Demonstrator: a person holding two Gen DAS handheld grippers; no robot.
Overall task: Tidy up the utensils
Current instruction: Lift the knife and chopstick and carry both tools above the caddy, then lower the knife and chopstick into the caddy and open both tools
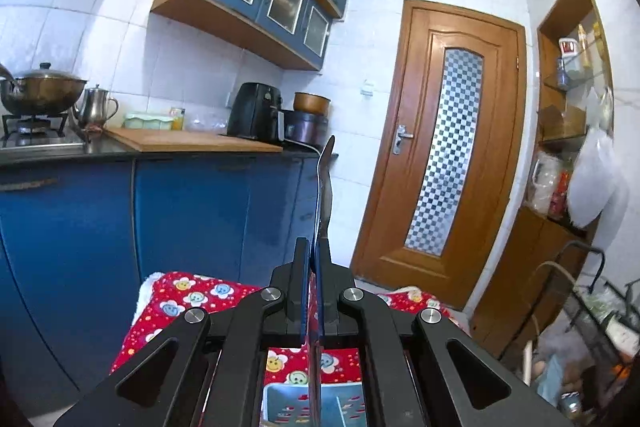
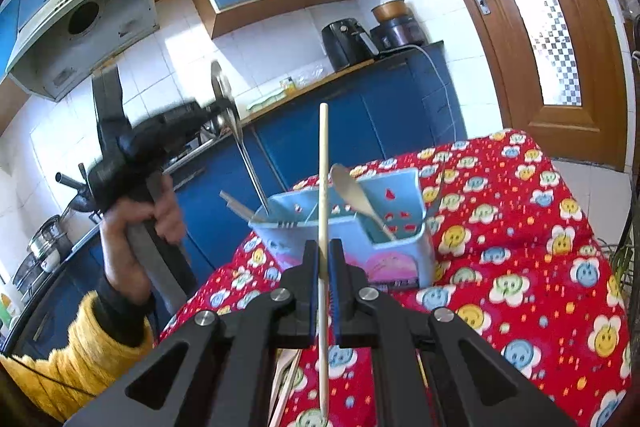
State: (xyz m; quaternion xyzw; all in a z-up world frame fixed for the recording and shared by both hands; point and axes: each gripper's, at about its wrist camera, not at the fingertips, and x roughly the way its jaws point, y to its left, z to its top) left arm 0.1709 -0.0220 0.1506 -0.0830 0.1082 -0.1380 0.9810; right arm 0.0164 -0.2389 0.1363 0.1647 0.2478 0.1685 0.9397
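My left gripper (image 1: 313, 247) is shut on a metal spoon (image 1: 325, 183), seen edge-on and standing upright above the light blue utensil holder (image 1: 296, 405). In the right wrist view that same left gripper (image 2: 218, 115) holds the spoon (image 2: 230, 107) with its handle end dipping into the holder's left compartment (image 2: 280, 211). My right gripper (image 2: 325, 251) is shut on a pale wooden chopstick (image 2: 323, 163) held upright in front of the holder. A wooden spoon (image 2: 352, 193) leans in the right compartment; a fork (image 2: 256, 217) lies across the left rim.
The holder stands on a table under a red cloth with smiley flowers (image 2: 520, 247). More pale sticks (image 2: 286, 379) lie below my right gripper. Blue kitchen cabinets (image 1: 192, 211), a counter with appliances and a wooden door (image 1: 448, 155) lie beyond.
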